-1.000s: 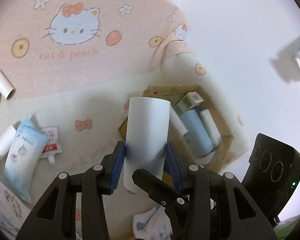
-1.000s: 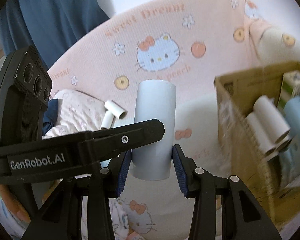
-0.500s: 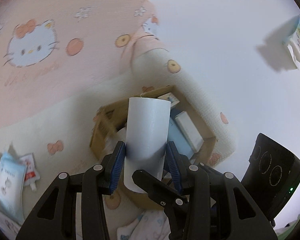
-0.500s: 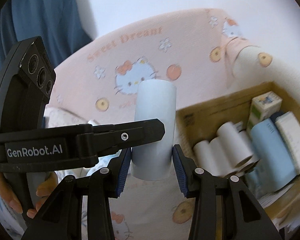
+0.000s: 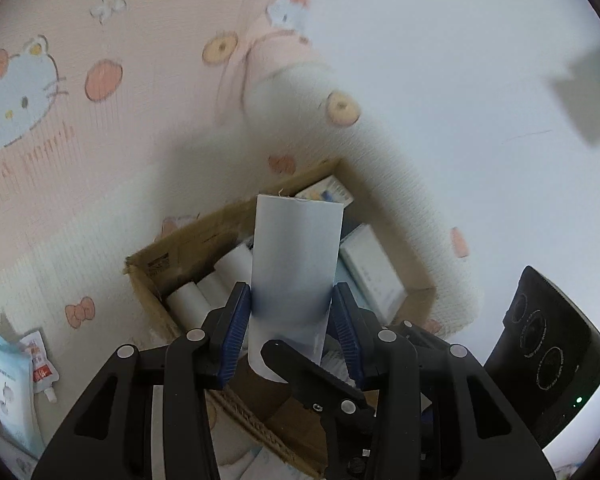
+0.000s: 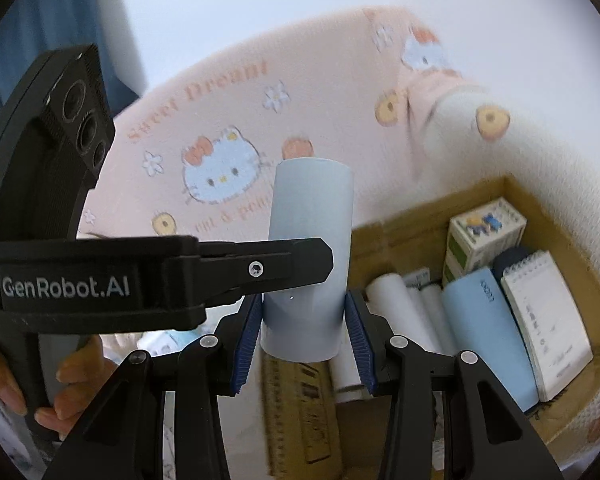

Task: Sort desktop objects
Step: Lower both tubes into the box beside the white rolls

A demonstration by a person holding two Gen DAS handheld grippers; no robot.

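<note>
My left gripper (image 5: 290,320) is shut on a white paper roll (image 5: 296,264) and holds it upright over a brown cardboard box (image 5: 172,240). My right gripper (image 6: 304,332) is shut on another white paper roll (image 6: 310,248) and holds it upright beside the left end of the same box (image 6: 420,208). The box holds several white rolls (image 6: 388,300), a light blue case (image 6: 484,320), a notepad (image 6: 540,312) and a small printed carton (image 6: 484,232). The left gripper's body (image 6: 100,276) crosses the right wrist view.
A pink Hello Kitty blanket (image 5: 60,100) covers the surface and rises behind the box. A light blue pouch (image 5: 12,392) and a small sachet (image 5: 40,364) lie at the left. A white wall (image 5: 460,80) stands at the right. The right gripper's camera housing (image 5: 548,360) shows at the right.
Both grippers have moved toward the box with their rolls. The box has grown larger and more central in both views, and the left roll now hangs over its inside.
</note>
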